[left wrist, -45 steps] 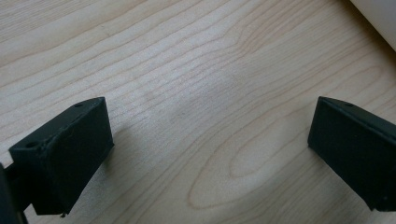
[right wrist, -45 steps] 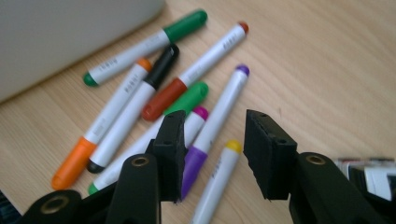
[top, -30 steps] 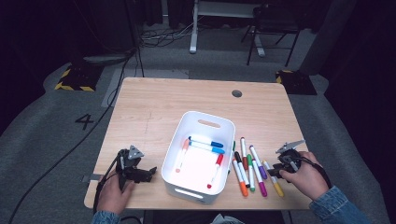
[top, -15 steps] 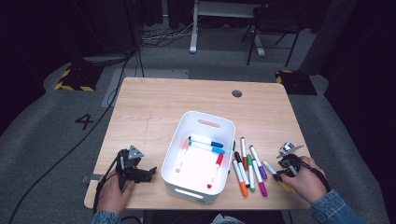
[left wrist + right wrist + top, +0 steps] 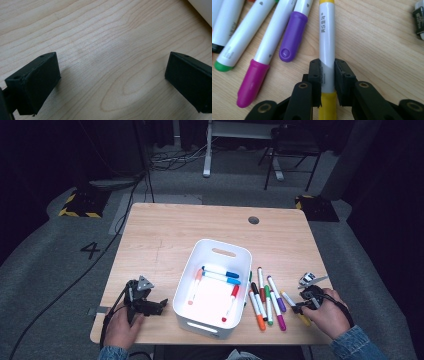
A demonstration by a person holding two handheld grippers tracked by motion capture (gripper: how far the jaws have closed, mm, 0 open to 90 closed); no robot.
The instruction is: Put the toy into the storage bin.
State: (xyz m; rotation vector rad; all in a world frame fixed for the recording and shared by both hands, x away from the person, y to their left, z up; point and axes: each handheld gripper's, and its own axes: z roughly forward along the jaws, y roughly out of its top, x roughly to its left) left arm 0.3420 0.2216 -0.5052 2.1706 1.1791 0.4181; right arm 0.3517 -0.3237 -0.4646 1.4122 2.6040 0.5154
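A white bin (image 5: 212, 250) stands in the near middle of the wooden table (image 5: 165, 235), holding blue (image 5: 220, 271), pink and red markers. Several loose markers lie right of it, among them purple (image 5: 293, 35), magenta (image 5: 253, 80) and green (image 5: 239, 45). My right gripper (image 5: 327, 71) is shut on the white barrel of the yellow marker (image 5: 326, 37), which lies flat on the table; the same marker (image 5: 292, 306) is the rightmost of the row. My left gripper (image 5: 159, 306) rests left of the bin, its jaws wide apart over bare wood (image 5: 112, 82).
A round cable hole (image 5: 253, 220) sits near the table's far edge. A small black and white object (image 5: 419, 20) lies on the wood to the right of the yellow marker. Both hands are close to the table's near edge.
My right hand has shifted slightly toward the near edge and its gripper has drawn in around the yellow marker. The left hand and the bin have not moved.
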